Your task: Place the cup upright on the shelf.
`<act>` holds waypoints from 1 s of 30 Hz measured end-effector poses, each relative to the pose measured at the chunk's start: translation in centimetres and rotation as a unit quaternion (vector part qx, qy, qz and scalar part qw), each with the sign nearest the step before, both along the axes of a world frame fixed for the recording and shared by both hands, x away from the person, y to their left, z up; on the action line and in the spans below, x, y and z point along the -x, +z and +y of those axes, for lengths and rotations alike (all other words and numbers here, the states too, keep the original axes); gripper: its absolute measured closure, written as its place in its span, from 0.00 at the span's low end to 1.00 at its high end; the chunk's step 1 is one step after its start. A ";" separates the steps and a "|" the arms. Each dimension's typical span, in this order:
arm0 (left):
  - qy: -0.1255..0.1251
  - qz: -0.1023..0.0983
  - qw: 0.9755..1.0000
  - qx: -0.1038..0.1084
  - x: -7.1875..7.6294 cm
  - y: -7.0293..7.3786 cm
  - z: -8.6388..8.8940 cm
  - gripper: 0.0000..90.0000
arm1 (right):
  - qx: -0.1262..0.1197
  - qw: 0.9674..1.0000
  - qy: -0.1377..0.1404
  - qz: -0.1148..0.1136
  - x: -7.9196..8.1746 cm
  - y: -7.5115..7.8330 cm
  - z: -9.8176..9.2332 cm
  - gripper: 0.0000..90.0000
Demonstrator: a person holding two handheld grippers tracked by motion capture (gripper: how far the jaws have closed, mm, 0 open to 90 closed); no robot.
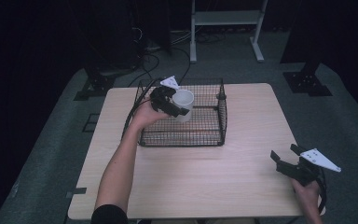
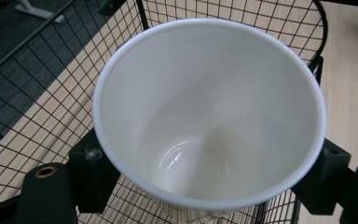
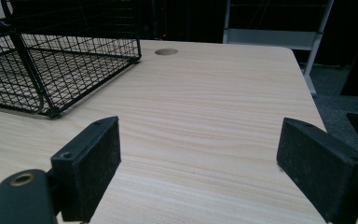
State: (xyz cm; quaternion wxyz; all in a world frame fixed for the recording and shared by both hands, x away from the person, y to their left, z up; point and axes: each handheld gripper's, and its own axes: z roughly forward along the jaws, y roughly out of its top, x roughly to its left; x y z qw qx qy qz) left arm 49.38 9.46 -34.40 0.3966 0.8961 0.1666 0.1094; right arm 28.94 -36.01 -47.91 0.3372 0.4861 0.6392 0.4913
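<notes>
From the high view I can't make out the base of the white cup [image 1: 183, 104]: my left gripper [image 1: 171, 108] and the near mesh wall cover its lower half, so I cannot tell whether it rests on the basket floor or hangs above it. In the left gripper view the cup's bottom edge is cut off by the frame, and its outer wall is hidden behind its own rim. What I do see there is a smooth, glossy, round interior that tapers down to a small shiny floor. The left gripper is clamped on the cup, one black pad [image 2: 91, 172] pressed on each side of its wall. The cup sits inside the black wire basket [image 1: 214, 137], towards its left rear corner; the basket is a square grid of thin wire on the pale wood-grain worktop [image 1: 205, 172]. My right gripper [image 1: 286, 158] is at the worktop's right front corner, its jaws spread wide apart with bare wood between the matte, blocky pads [image 3: 93, 163].
</notes>
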 end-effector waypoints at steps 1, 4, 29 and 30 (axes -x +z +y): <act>0.000 0.001 1.000 -0.004 -0.1 -0.2 -0.1 0.24 | 0.000 1.000 0.000 0.000 0.0 0.0 0.0 0.14; -0.003 0.006 1.000 -0.011 -0.3 -0.7 -0.5 0.24 | -0.001 1.000 0.000 0.000 0.0 0.0 0.0 0.14; 0.010 0.047 0.998 -0.038 -2.2 -3.8 -1.2 0.24 | 0.001 1.000 0.001 0.000 0.0 0.0 0.0 0.14; 0.010 0.047 0.998 -0.038 -2.2 -3.8 -1.2 0.24 | 0.001 1.000 0.001 0.000 0.0 0.0 0.0 0.14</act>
